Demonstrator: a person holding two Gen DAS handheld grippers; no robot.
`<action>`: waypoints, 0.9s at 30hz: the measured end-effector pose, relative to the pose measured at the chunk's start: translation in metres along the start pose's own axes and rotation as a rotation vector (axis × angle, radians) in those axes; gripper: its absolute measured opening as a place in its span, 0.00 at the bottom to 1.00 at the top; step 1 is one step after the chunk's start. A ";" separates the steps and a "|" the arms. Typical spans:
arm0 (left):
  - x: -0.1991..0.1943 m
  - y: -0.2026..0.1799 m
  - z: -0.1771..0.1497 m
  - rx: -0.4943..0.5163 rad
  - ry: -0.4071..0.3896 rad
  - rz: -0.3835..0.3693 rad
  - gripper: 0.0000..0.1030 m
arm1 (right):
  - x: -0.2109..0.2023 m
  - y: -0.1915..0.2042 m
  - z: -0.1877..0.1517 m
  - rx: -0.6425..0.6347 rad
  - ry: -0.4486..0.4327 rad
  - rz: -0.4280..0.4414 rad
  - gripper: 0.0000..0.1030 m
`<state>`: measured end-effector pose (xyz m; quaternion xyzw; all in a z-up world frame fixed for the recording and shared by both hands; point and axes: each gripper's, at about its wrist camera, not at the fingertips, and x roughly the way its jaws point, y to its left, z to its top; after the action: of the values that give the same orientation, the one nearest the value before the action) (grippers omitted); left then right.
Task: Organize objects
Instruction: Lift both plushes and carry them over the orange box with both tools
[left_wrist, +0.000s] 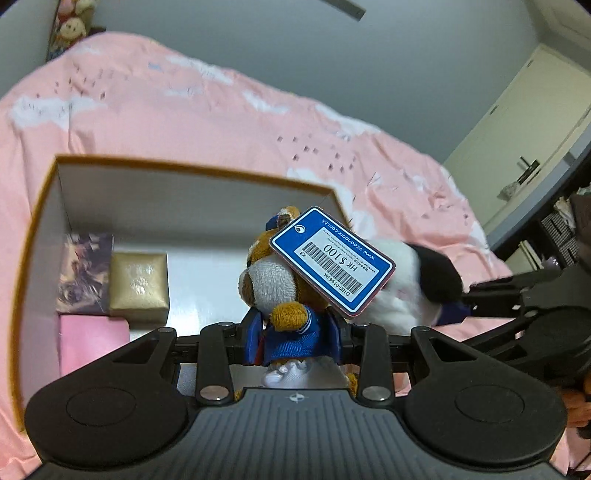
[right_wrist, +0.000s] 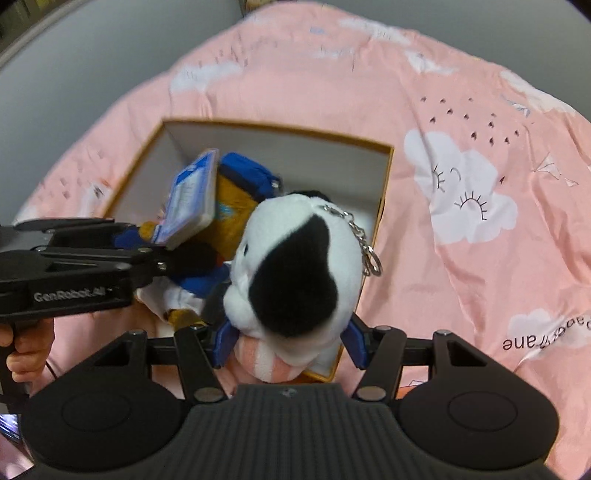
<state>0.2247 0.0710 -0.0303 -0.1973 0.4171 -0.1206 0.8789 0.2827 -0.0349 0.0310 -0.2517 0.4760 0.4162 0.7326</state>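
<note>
My left gripper (left_wrist: 295, 332) is shut on a brown plush animal in a blue jacket (left_wrist: 280, 291) with a blue price tag (left_wrist: 332, 262), held above an open white box with an orange rim (left_wrist: 184, 170). My right gripper (right_wrist: 291, 343) is shut on a black-and-white plush with a metal key chain (right_wrist: 295, 258), held over the same box (right_wrist: 384, 192) at its near right corner. The two plushes are side by side; the brown one (right_wrist: 236, 206) and the left gripper (right_wrist: 155, 254) show in the right wrist view.
Inside the box lie a gold box (left_wrist: 140, 284), a pink box (left_wrist: 92, 343) and a purple printed box (left_wrist: 85, 269). The box sits on a pink cloud-print duvet (right_wrist: 461, 129). A cream door (left_wrist: 517, 147) and dark shelving (left_wrist: 561, 229) stand at the right.
</note>
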 end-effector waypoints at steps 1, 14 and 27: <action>0.006 0.003 0.000 -0.009 0.009 0.001 0.39 | 0.005 0.001 0.003 -0.007 0.011 -0.003 0.59; 0.051 0.042 -0.003 -0.160 0.169 -0.017 0.39 | 0.060 0.002 0.037 0.000 0.182 -0.081 0.58; 0.064 0.055 -0.005 -0.227 0.222 -0.009 0.41 | 0.080 0.009 0.038 -0.056 0.185 -0.135 0.58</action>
<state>0.2632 0.0944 -0.1019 -0.2828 0.5220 -0.0976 0.7988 0.3091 0.0284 -0.0252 -0.3410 0.5116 0.3541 0.7046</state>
